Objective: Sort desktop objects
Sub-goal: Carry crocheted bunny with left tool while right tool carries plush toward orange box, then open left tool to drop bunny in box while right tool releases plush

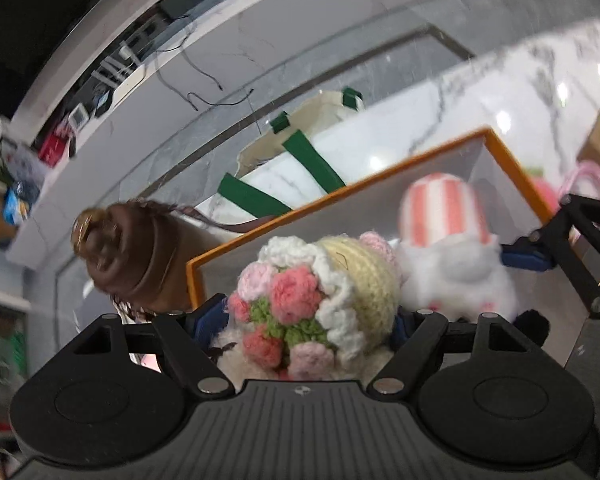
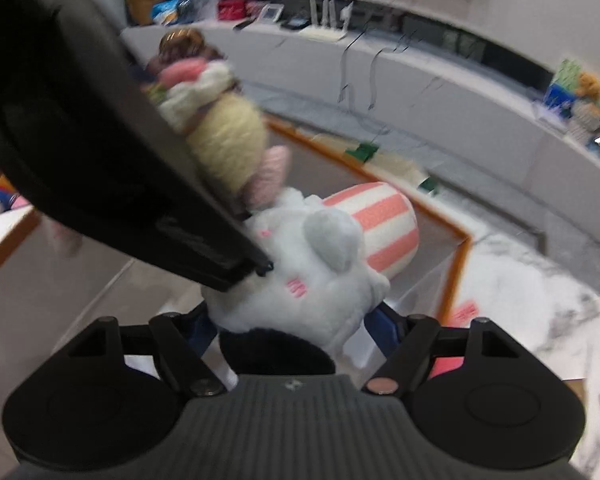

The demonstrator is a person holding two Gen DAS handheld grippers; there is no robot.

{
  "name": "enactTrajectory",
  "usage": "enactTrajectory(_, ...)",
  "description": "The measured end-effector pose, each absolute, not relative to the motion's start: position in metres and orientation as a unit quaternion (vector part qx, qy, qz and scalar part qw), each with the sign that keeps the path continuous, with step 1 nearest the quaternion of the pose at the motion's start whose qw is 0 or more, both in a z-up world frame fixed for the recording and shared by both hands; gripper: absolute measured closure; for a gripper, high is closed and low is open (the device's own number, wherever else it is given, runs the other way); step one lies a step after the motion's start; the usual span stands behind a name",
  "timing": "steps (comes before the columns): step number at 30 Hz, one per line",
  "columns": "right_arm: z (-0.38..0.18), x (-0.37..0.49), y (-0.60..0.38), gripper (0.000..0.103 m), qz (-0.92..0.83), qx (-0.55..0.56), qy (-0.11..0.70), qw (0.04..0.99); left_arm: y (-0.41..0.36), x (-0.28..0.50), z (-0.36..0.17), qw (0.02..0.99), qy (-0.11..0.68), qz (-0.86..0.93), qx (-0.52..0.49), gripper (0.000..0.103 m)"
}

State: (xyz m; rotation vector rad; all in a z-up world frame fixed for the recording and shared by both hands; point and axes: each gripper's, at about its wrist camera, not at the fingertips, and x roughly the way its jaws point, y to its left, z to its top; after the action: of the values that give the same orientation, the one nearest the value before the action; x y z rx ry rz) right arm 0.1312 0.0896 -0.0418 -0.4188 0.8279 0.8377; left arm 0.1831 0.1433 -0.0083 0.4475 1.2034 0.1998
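Note:
My left gripper [image 1: 306,322] is shut on a crocheted toy [image 1: 320,280], cream yellow with pink, white and green flowers. My right gripper [image 2: 292,324] is shut on a white plush animal [image 2: 312,272] with a pink-and-white striped part [image 2: 380,220]. Both toys hang side by side, touching, over an orange-rimmed box [image 1: 380,178] with a grey inside. In the left wrist view the plush animal [image 1: 460,272] sits to the right of the crocheted toy, with a blue finger [image 1: 524,257] of the right gripper against it. In the right wrist view the crocheted toy [image 2: 224,136] is at upper left, partly hidden by the left gripper's black body.
A cream tote bag with green straps [image 1: 300,152] lies behind the box on the white marble table [image 1: 520,92]. A brown rounded object [image 1: 132,260] stands at the box's left corner. A pink item [image 1: 584,184] lies to the right. A long white bench [image 2: 420,60] with cables runs behind.

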Motion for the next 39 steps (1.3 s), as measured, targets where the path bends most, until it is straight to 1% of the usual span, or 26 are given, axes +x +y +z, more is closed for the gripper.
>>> enactTrajectory(2,-0.046,0.126,0.094,0.026,0.387,-0.228,0.38,0.809,0.135,0.187,-0.017,0.786,0.564,0.091,0.237,0.013)
enactTrajectory(4,-0.049,0.123,0.095,0.026,0.38,-0.248,0.376,0.808,0.134,0.191,-0.021,0.783,0.568,0.089,0.238,0.013)
enactTrajectory(14,-0.054,0.12,0.093,0.025,0.359,-0.288,0.369,0.807,0.136,0.212,-0.033,0.776,0.578,0.09,0.236,0.014)
enactTrajectory(16,-0.054,0.119,0.091,0.024,0.358,-0.289,0.37,0.807,0.136,0.214,-0.035,0.774,0.58,0.09,0.238,0.012)
enactTrajectory(18,-0.054,0.119,0.089,0.02,0.359,-0.289,0.369,0.807,0.137,0.217,-0.036,0.77,0.585,0.087,0.24,0.012)
enactTrajectory(19,-0.052,0.118,0.087,0.011,0.36,-0.287,0.363,0.81,0.137,0.217,-0.036,0.769,0.587,0.085,0.238,0.012)
enactTrajectory(20,-0.05,0.117,0.086,0.006,0.36,-0.285,0.356,0.814,0.137,0.217,-0.037,0.768,0.589,0.084,0.236,0.012)
enactTrajectory(29,-0.049,0.12,0.073,0.006,0.362,-0.276,0.356,0.816,0.135,0.219,-0.03,0.77,0.585,0.084,0.238,0.011)
enactTrajectory(39,-0.039,0.123,0.05,0.006,0.369,-0.257,0.356,0.819,0.136,0.211,-0.003,0.781,0.566,0.097,0.246,0.011)
